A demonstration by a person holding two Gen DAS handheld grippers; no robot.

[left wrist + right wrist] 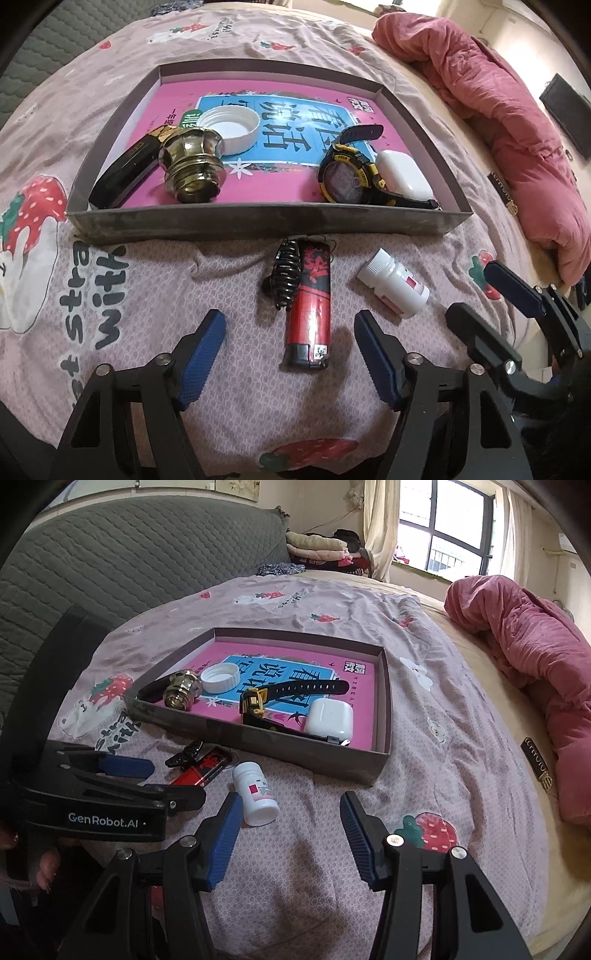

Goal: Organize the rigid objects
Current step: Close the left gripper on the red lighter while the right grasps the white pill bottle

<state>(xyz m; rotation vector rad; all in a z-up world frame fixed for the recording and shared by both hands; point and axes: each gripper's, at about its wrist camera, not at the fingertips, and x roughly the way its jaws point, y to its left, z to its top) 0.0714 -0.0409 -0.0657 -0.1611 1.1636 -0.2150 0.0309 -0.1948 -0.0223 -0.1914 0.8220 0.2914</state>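
Note:
A shallow grey box (258,221) (314,753) with a pink book as its floor holds a brass knob (192,166), a white cap (231,127), a black case (122,173), a yellow-black watch (351,173) and a white earbud case (406,173). On the bedspread in front lie a red lighter (310,302), a black hair claw (284,273) and a white pill bottle (395,284) (256,794). My left gripper (290,332) is open, its fingers either side of the lighter. My right gripper (291,812) is open and empty, just right of the bottle.
A pink quilt (524,657) is bunched at the right of the bed. A grey quilted headboard (129,554) stands at the left. Folded clothes (317,546) sit by the window. The strawberry-print bedspread (443,720) surrounds the box.

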